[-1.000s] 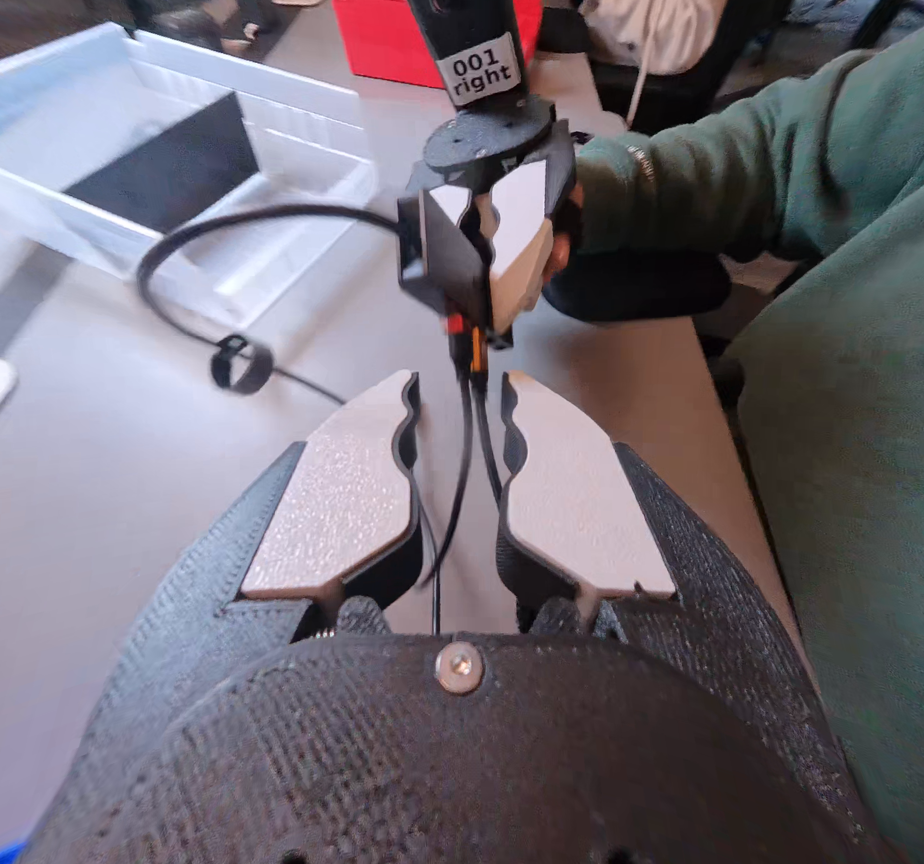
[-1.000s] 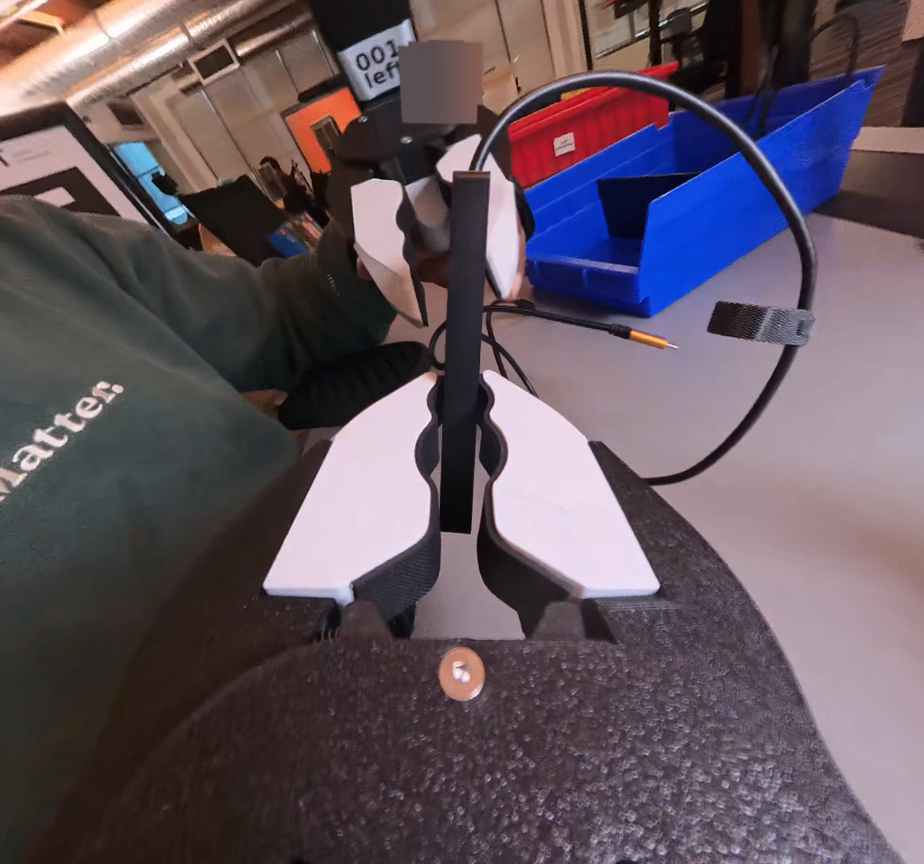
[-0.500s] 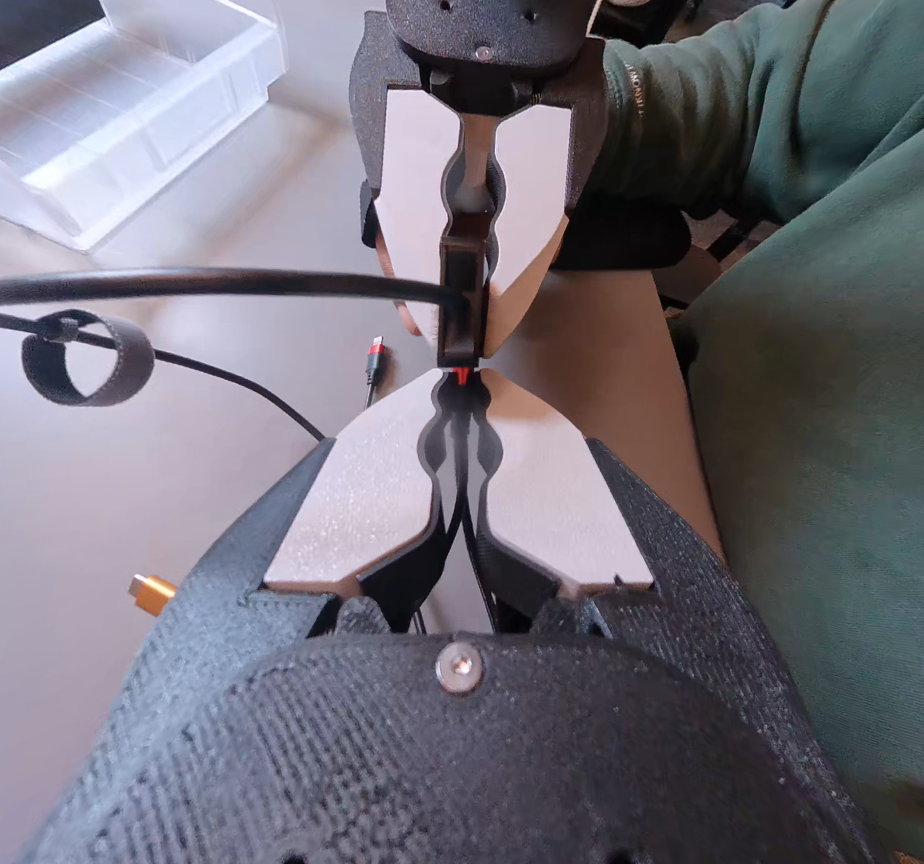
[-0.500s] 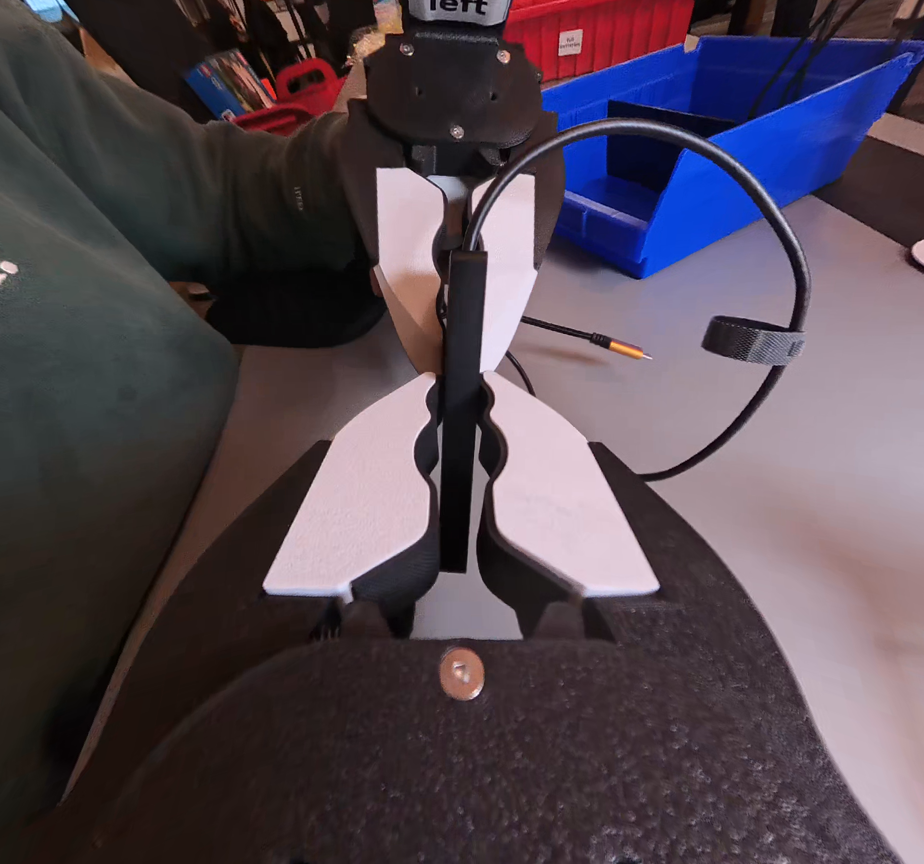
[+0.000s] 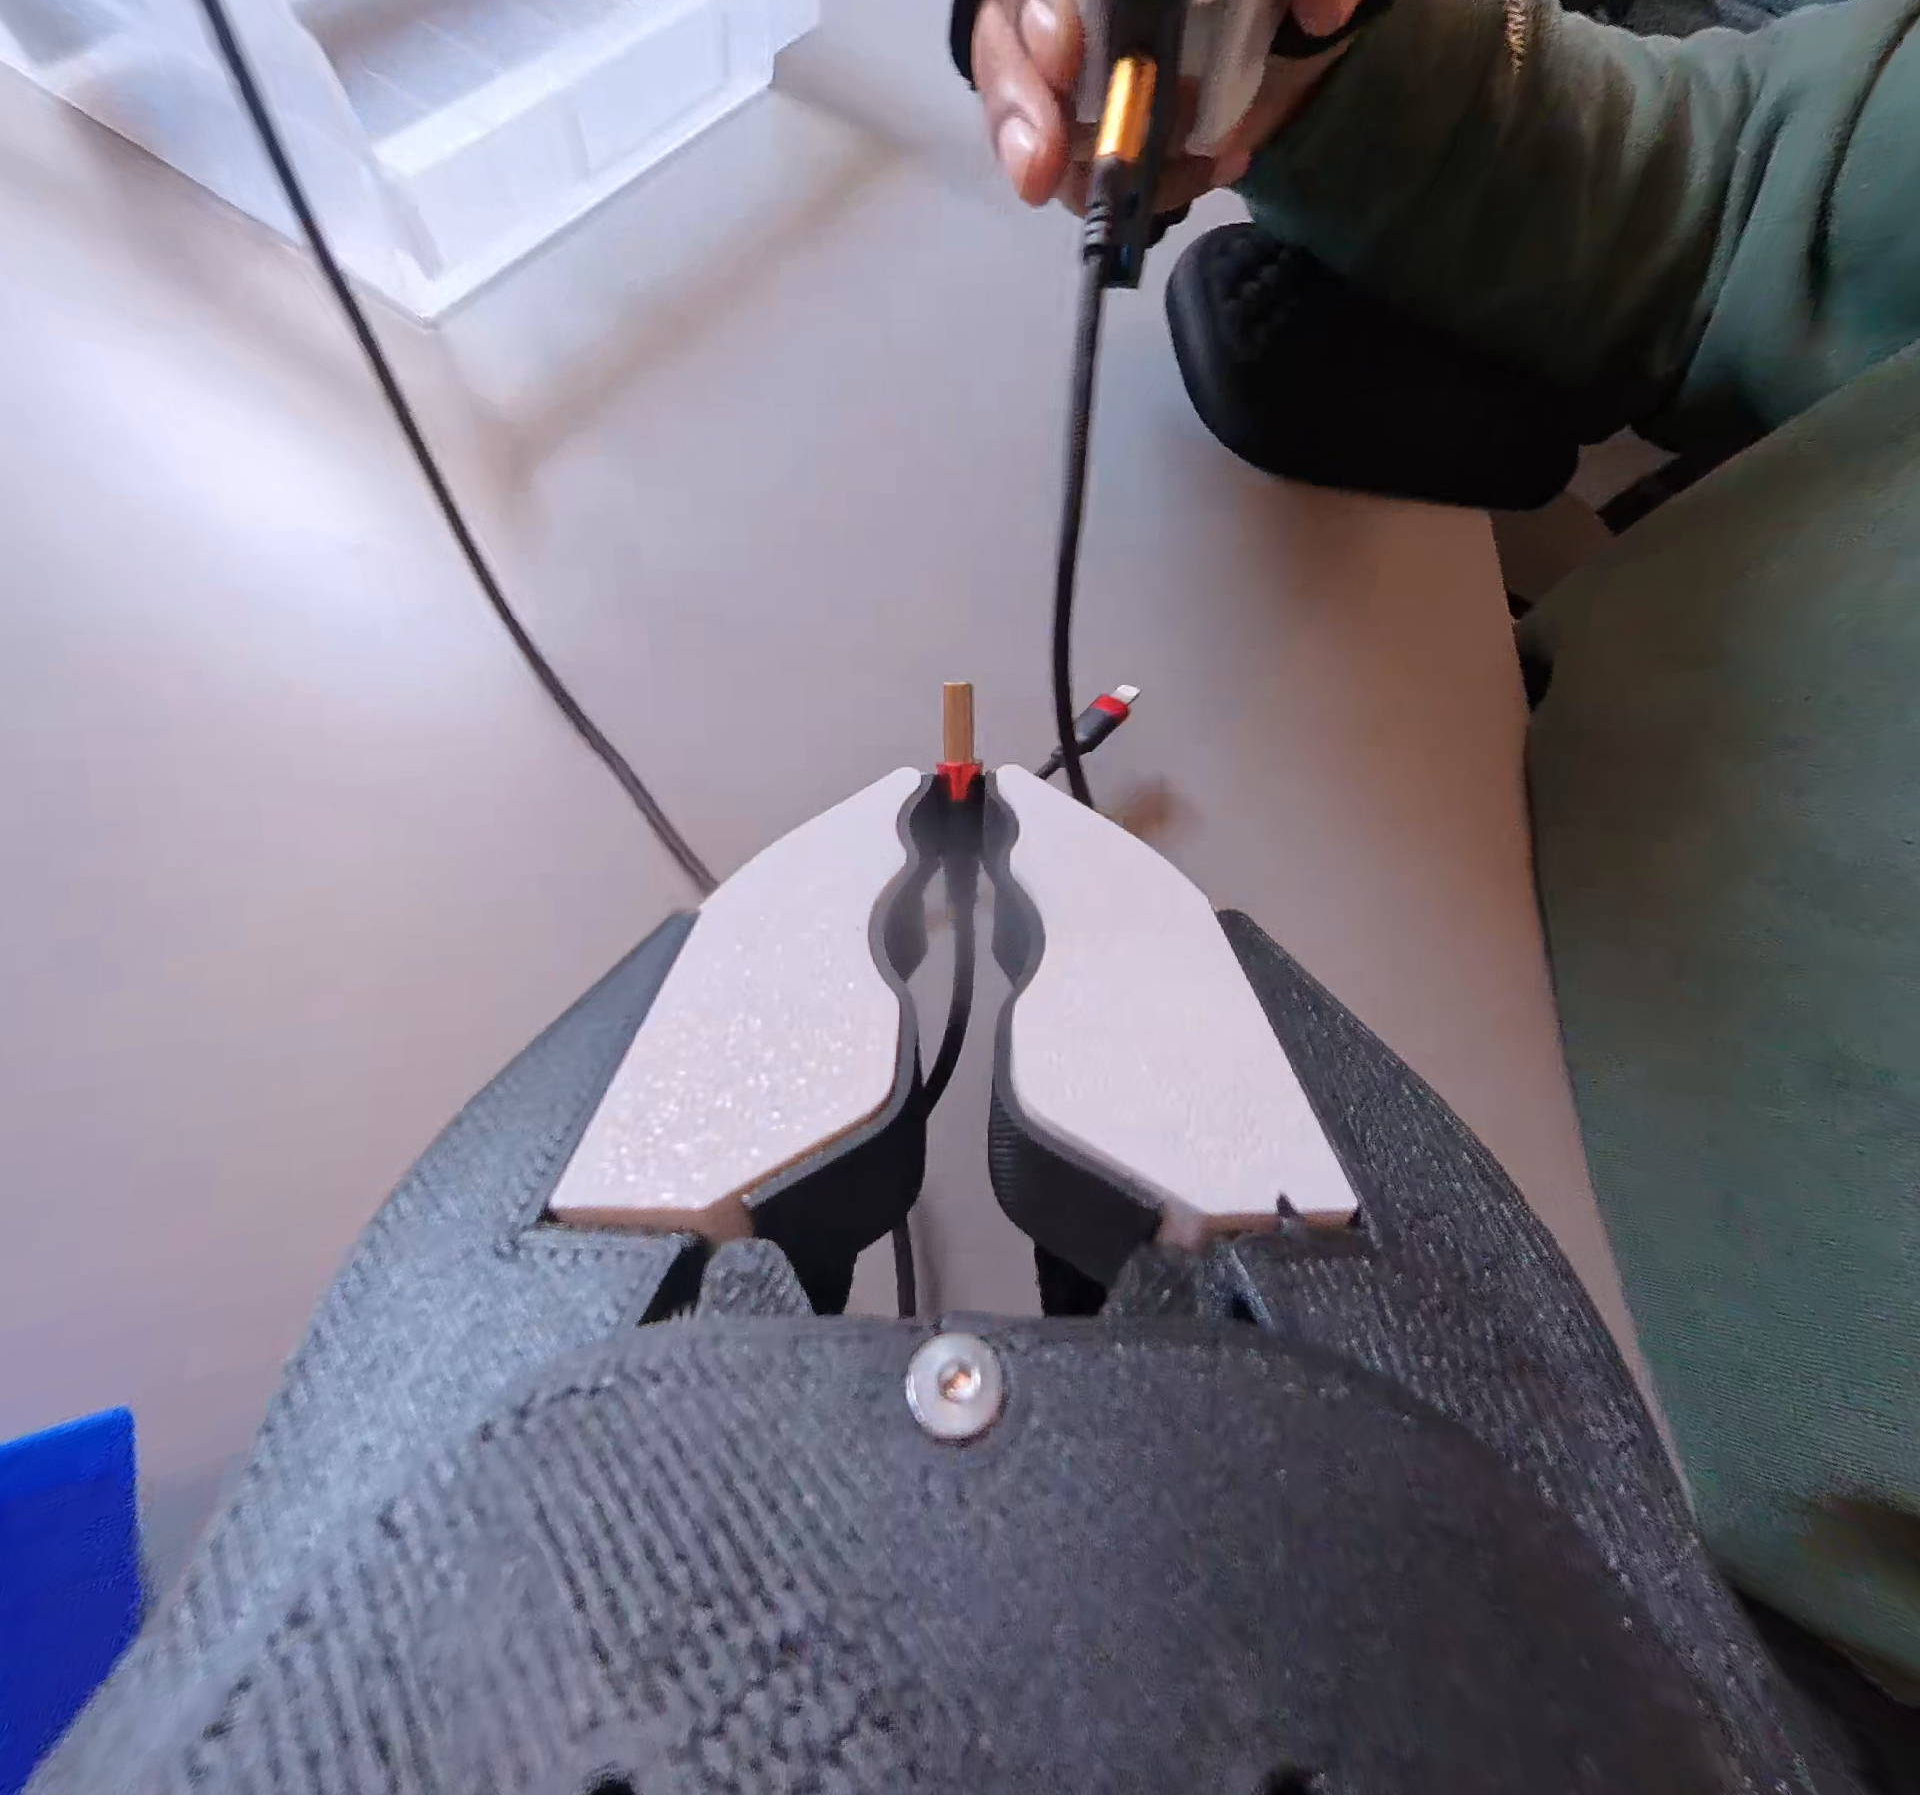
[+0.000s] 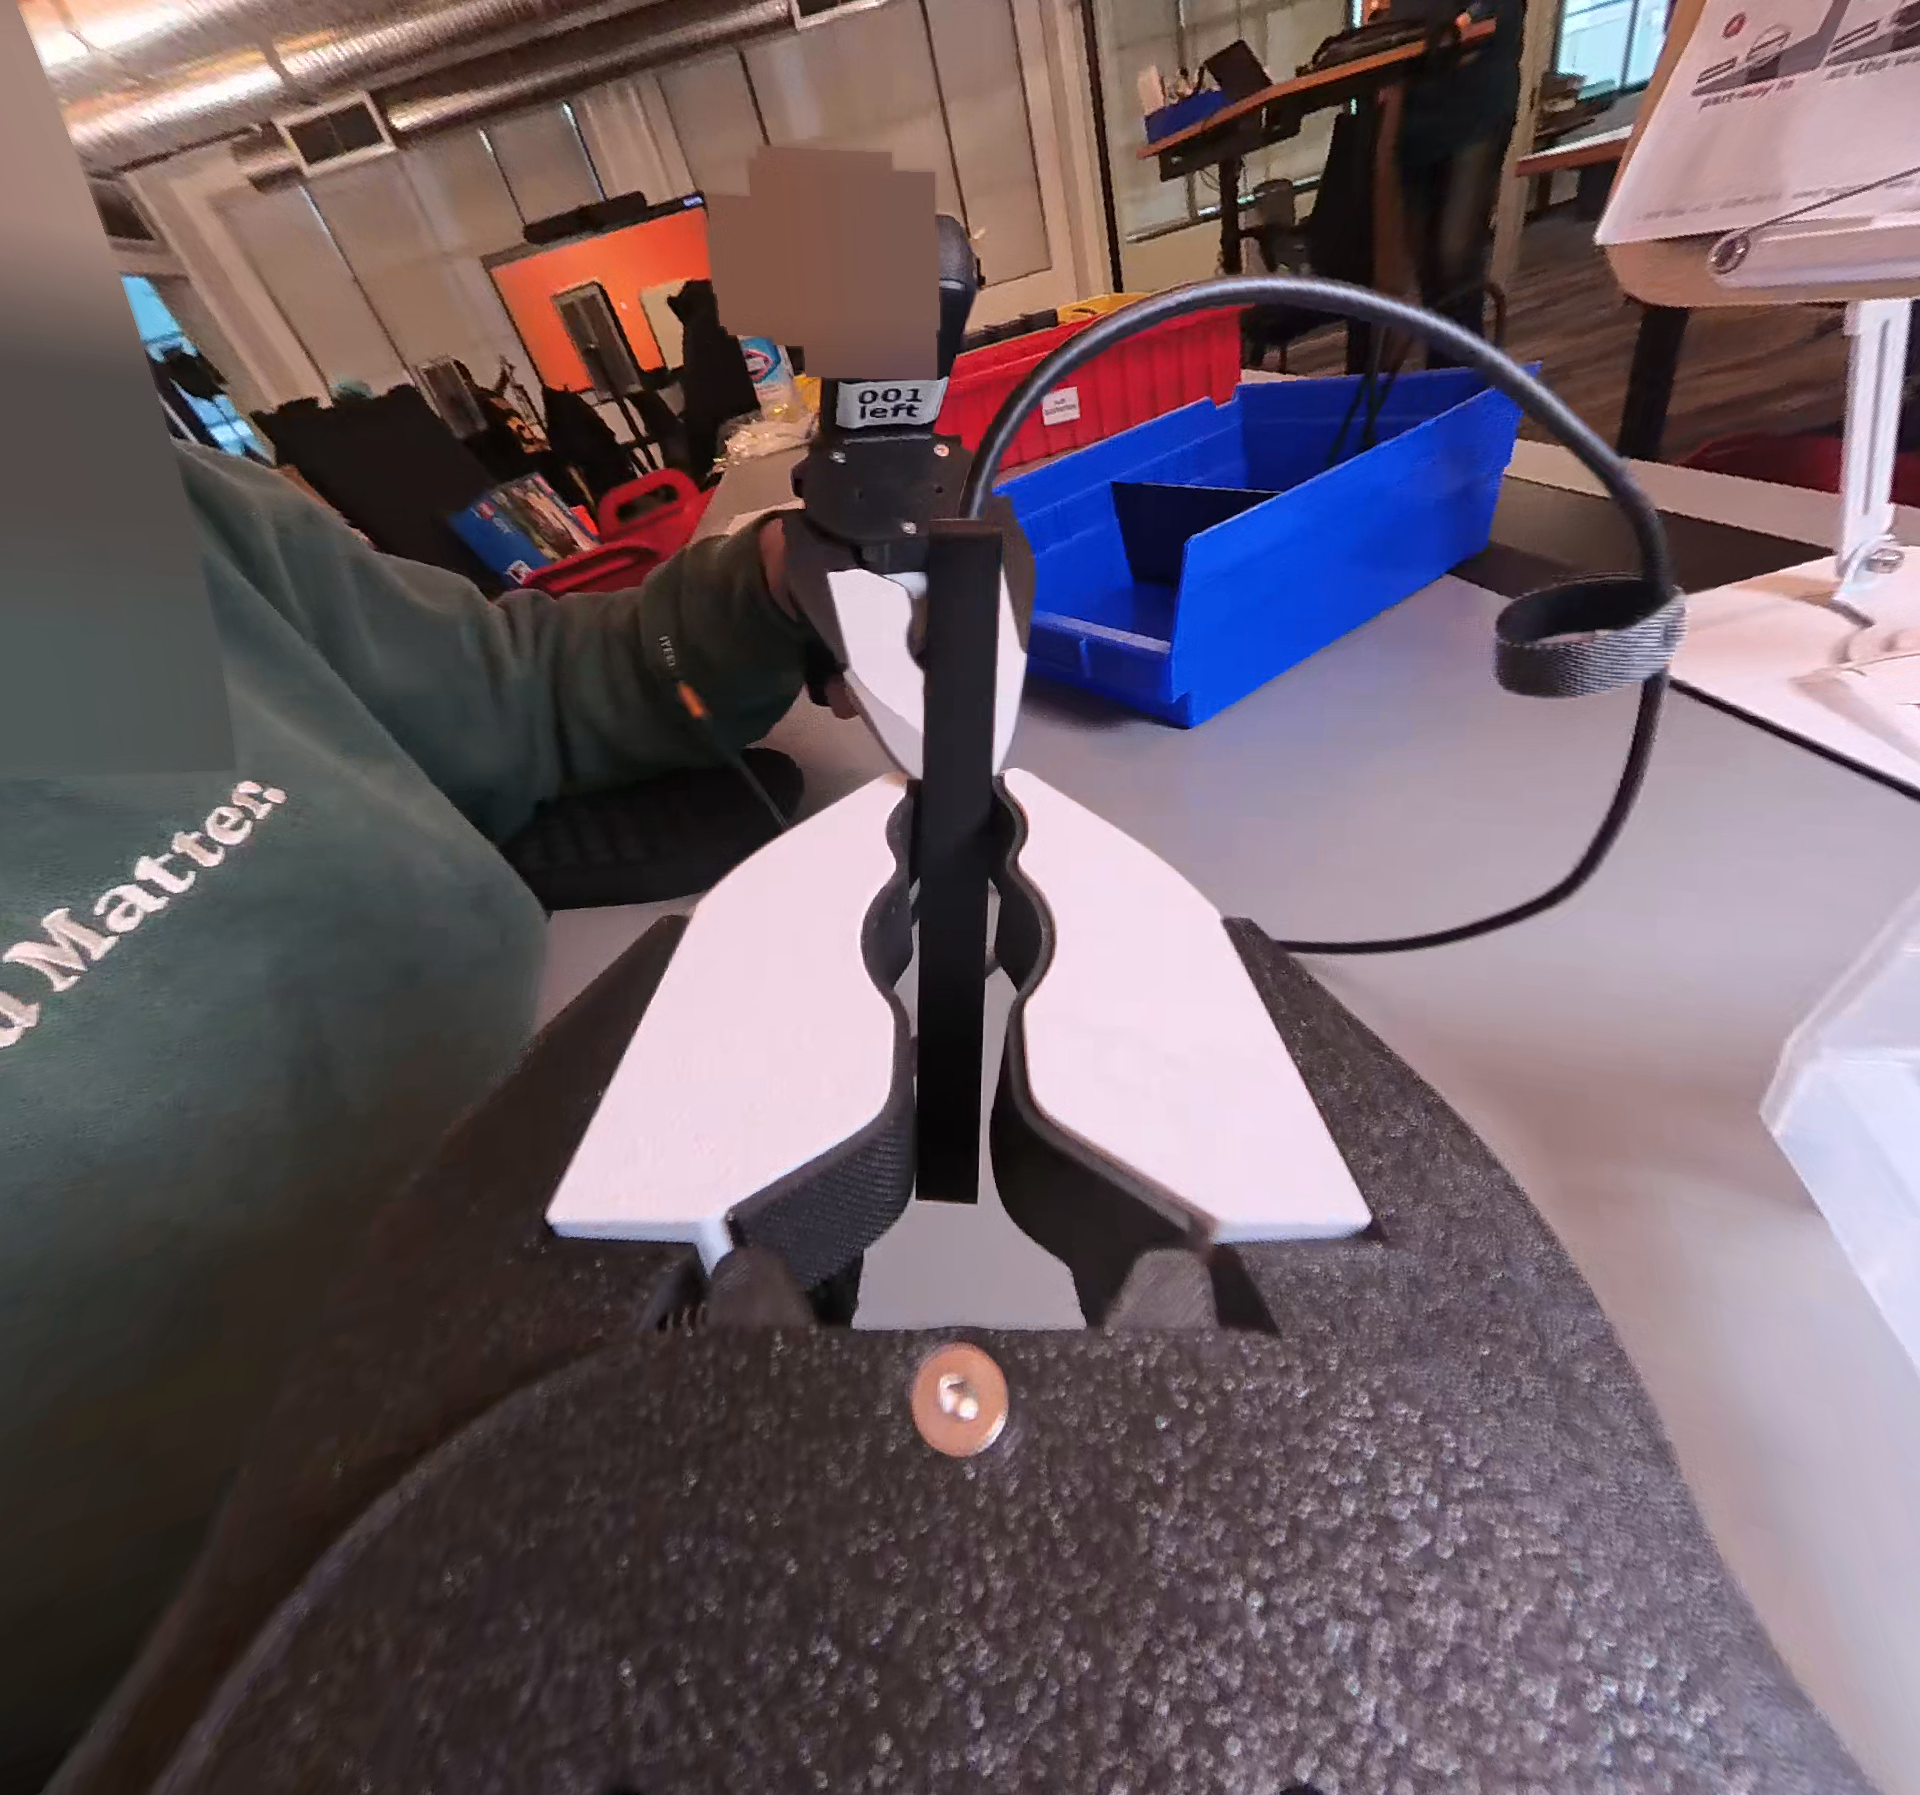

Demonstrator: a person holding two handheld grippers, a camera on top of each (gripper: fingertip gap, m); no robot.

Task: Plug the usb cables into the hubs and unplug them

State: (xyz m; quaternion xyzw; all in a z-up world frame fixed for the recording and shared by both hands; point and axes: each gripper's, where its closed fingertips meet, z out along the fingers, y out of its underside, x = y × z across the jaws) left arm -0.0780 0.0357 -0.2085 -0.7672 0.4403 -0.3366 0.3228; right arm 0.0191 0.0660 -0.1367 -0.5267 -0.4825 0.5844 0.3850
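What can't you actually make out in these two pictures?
- The hub's ports: right wrist view shows only the thin edge of the black hub.
- Right gripper: cut off by the top edge of the left wrist view, and blurred.
- Where the gold plug's cable ends: hidden beneath the left gripper.

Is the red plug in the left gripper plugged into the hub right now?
No, the red plug sits pinched in the left gripper, metal tip bare, apart from the hub.
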